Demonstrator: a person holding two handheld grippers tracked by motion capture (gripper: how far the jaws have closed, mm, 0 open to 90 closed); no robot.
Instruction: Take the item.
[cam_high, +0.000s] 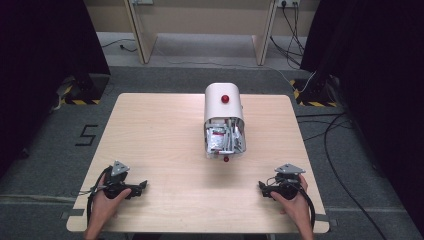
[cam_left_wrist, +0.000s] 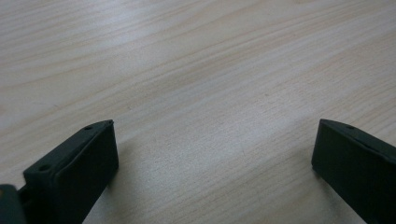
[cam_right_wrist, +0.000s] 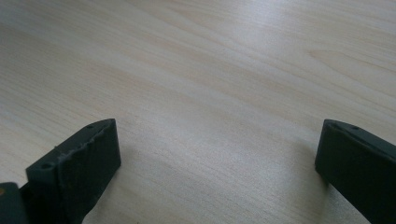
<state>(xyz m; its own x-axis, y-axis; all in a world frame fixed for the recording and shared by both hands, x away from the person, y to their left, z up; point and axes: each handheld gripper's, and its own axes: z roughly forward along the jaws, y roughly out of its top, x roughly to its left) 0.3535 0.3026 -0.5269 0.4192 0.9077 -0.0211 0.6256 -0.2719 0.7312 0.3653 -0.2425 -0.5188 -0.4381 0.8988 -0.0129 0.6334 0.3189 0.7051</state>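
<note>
Left gripper (cam_high: 143, 185) and right gripper (cam_high: 261, 186) rest on tabletop (cam_high: 160, 130), jaws spread, nothing between; white container (cam_high: 223, 102) at 12 o'clock, well apart.

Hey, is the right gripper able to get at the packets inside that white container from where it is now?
Probably yes. The right gripper rests open at the table's near edge, and bare table lies between it and the white container, whose open end with the packets faces the person.

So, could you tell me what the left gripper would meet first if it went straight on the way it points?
Probably the bare table: the left gripper stands open, with wood ahead.
</note>
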